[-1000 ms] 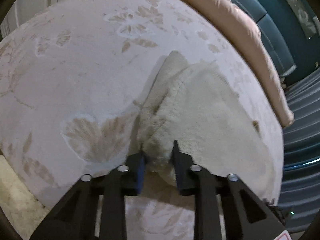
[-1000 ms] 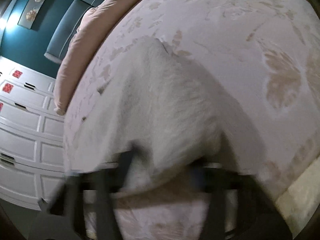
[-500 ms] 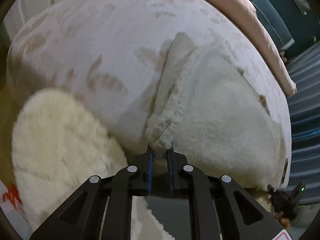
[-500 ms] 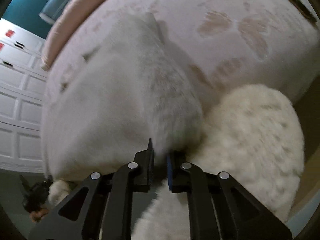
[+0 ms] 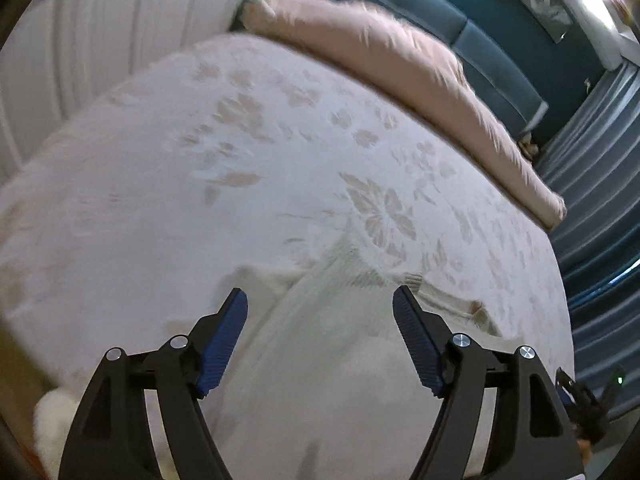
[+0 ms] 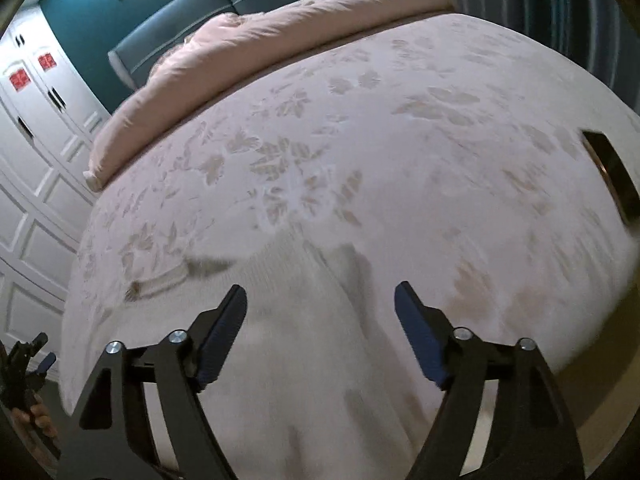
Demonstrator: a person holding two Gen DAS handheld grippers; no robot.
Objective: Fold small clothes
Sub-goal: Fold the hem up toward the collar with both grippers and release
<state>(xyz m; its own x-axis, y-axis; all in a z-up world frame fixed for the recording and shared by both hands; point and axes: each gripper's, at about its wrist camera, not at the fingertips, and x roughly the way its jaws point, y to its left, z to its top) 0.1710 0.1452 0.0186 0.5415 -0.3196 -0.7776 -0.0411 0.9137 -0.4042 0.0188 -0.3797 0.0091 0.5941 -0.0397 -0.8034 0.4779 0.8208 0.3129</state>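
A cream knit garment [image 5: 344, 352] lies spread on the floral bedspread [image 5: 240, 152] near the bed's near edge. My left gripper [image 5: 320, 298] hangs just above it, its jaws opening wide; the blue pads touch no cloth. In the right wrist view the same garment [image 6: 296, 340] shows a ribbed cuff [image 6: 160, 280] at its left. My right gripper [image 6: 320, 294] is over it too, its jaws also opening with nothing pinched between them. Each view catches the other gripper at a lower corner.
A rolled pink duvet [image 6: 248, 52] lies across the bed's far end, against a teal headboard [image 6: 192, 4]. White wardrobe doors [image 6: 36, 132] stand at the side. A dark flat object [image 6: 612, 176] rests on the bed's right edge. Something white and fluffy [image 5: 52, 420] sits below the bed.
Both grippers were shut on the garment's edge, pulled toward the bed's near side. Now both have let go and opened wide, have risen, and the garment lies on the bed.
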